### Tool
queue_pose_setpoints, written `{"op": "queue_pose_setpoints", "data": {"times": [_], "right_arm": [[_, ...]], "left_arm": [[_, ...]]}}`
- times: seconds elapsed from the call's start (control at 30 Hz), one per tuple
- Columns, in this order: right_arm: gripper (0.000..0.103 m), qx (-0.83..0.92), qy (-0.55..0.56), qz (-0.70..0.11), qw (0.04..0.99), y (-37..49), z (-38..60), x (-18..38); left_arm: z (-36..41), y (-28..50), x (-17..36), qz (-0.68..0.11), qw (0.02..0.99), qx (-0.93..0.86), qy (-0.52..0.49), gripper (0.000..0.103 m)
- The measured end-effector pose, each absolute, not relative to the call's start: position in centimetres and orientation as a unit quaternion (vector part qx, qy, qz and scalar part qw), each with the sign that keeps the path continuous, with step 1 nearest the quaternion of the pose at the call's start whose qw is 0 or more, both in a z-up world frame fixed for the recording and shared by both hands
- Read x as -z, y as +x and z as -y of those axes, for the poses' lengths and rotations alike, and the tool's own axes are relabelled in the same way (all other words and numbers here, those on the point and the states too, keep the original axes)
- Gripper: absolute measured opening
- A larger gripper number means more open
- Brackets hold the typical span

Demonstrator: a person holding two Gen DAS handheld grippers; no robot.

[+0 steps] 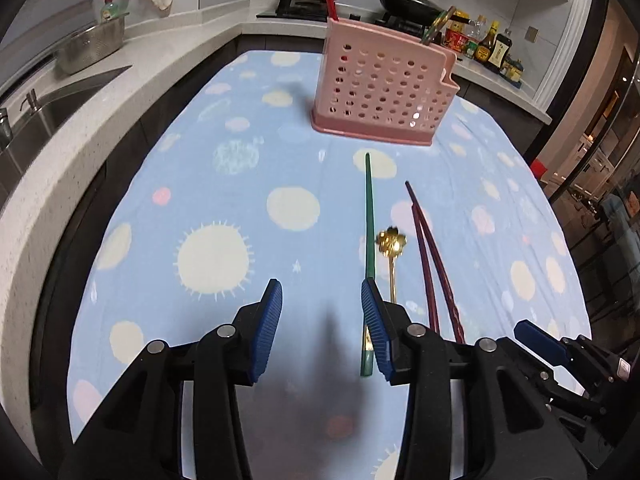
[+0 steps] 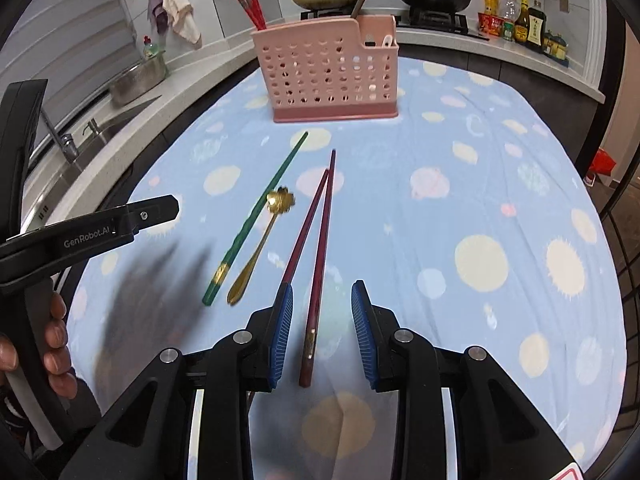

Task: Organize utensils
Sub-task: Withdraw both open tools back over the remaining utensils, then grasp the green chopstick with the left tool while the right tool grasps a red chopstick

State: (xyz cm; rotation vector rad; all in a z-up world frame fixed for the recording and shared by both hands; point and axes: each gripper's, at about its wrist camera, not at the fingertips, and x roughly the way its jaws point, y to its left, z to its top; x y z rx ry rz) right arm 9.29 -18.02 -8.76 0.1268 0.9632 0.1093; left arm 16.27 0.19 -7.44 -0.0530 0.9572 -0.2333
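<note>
- The right gripper [image 2: 322, 320] is hovering low over the table [image 2: 500, 168] with its jaws apart, holding nothing; the thick end of one maroon chopstick [image 2: 316, 292] is lying between the blue pads [image 2: 362, 320], not yet touched.
- Its twin [image 2: 306, 224] is passing just under the left pad, the two sticks converging toward their far tips.
- The left gripper [image 1: 322, 320] is also standing spread and empty, with the butt of the green chopstick [image 1: 370, 220] running just beside its right pad.
- A gold spoon [image 2: 260, 240] with a flower-shaped bowl is resting between the green stick and the maroon pair, close to the green one.
- Farther out, the pink holder [image 2: 328, 72] is standing upright on the cloth, red chopsticks [image 2: 250, 4] already in one end and a handle in the other.
- These sticks look light, stiff and smooth, so I'd expect them to roll or pivot; pinching the thicker back end, across the width, seems safest.
- The spoon's thin handle is lying flat on soft cloth, so it is probably going to be awkward to get under; mid-handle looks best.
</note>
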Motion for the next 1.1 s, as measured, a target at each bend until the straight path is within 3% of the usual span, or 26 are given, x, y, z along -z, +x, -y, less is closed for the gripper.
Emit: {"op": "queue_pose_setpoints", "data": {"times": [0.67,0.9,1.1], "right_arm": [[0.025,-0.058,0.068,-0.492,0.866,8.4,17.3,11.8],[0.008,-0.047,0.068,-0.493,0.866,8.8,17.8,12.0],[0.007,-0.041,0.078,-0.493,0.866,8.7,18.4,12.1]], "left_arm": [[0.0,12.3,11.6,-0.498,0.860,0.112,-0.006,0.039],[0.4,12.4,11.7,-0.500,0.858,0.118,-0.003,0.039],[1.0,12.8,11.7,-0.500,0.857,0.127,-0.002,0.042]]}}
